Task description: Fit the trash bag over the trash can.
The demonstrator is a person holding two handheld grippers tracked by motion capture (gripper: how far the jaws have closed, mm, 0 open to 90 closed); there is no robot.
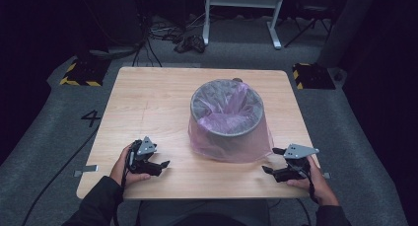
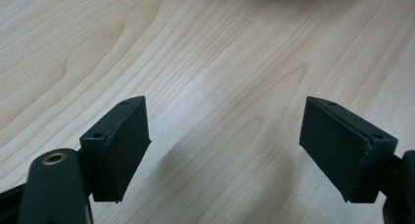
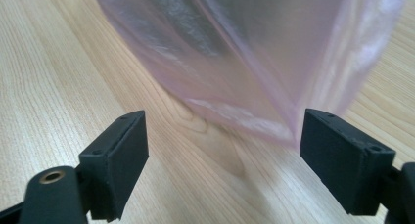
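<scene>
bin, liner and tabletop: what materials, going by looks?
Bin: likely grey metal mesh, going by the fine grid texture inside the rim.
Liner: thin pink plastic film, translucent, glossy and creased, draped over the outside.
Tabletop: pale wood or wood-look laminate, with visible grain and a smooth matte finish.

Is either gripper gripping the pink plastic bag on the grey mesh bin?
No: the left gripper and right gripper rest open on the table, clear of the pink plastic bag.
</scene>
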